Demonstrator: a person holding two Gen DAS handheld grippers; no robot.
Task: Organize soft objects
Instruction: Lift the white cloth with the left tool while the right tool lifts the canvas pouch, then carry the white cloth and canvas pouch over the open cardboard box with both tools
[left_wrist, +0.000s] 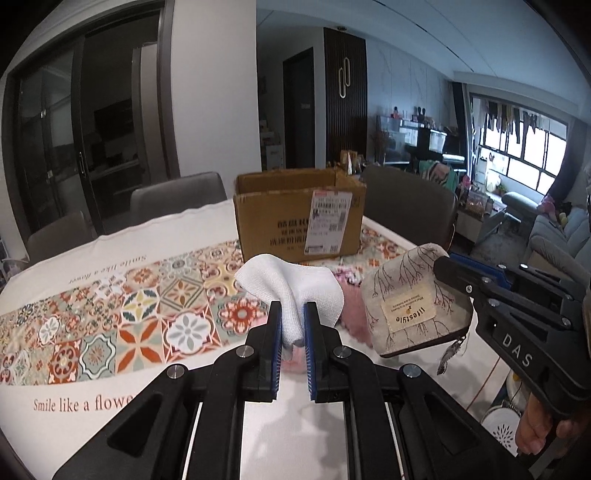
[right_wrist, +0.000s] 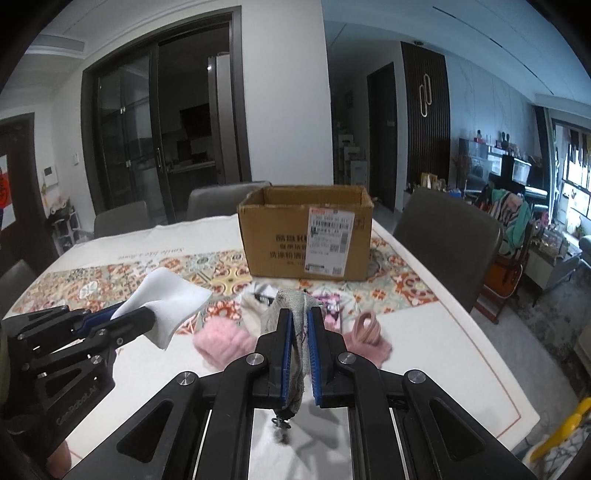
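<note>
My left gripper (left_wrist: 292, 308) is shut on a folded white cloth (left_wrist: 291, 284), held up above the table; from the right wrist view the same cloth (right_wrist: 170, 306) sticks out of that gripper (right_wrist: 146, 314) at the left. A beige fabric pouch (left_wrist: 413, 299) with a branch print and a "lifestyle" label hangs pinched in my right gripper (right_wrist: 298, 314), where the pouch (right_wrist: 295, 332) shows edge-on between the blue pads. An open cardboard box (right_wrist: 306, 236) stands farther back on the table. Below lie a fluffy pink item (right_wrist: 221, 341), a pink hair tie (right_wrist: 367, 326) and a cream piece (right_wrist: 255, 306).
The table carries a white cloth with a tiled flower pattern (left_wrist: 140, 317). Grey chairs (right_wrist: 447, 240) stand around it, one at the right, two behind the box. A person's hand (left_wrist: 543, 428) grips the right tool's handle. The table edge runs along the right (right_wrist: 491, 354).
</note>
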